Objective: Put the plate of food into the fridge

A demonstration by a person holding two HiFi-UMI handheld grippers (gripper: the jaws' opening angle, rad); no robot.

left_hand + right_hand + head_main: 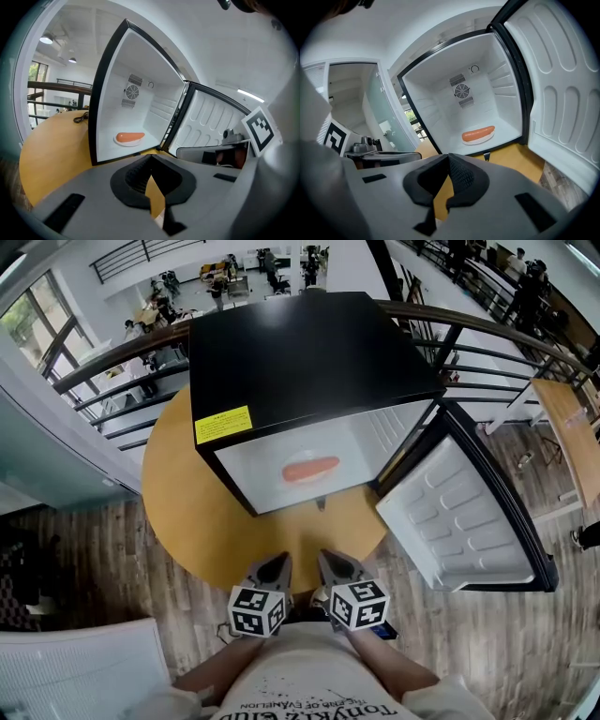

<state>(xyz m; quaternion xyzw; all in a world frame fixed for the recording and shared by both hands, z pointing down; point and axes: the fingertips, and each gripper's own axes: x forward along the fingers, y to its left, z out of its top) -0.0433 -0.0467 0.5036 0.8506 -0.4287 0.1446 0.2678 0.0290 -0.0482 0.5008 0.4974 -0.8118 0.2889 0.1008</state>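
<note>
- As we look down in the head view, the fridge (309,352) stands on the round table (187,512) with its door (469,521) swung wide to our right. A sausage (310,469) shows inside it. The left gripper (275,570) and right gripper (333,566) hover side by side over the table's near edge, well apart from the fridge.
- From the left gripper view, we see the left gripper (151,157) with its jaws meeting at the tips and nothing between them. Beyond it, the plate (123,142) sits on the fridge floor with the sausage (130,136) lying across it.
- From the right gripper view, the right gripper (448,157) is likewise closed tip to tip and empty. The plate (474,141) rests on the fridge floor near the front, below the grille (461,91) on the back wall, and the door (562,89) stands open at right.
</note>
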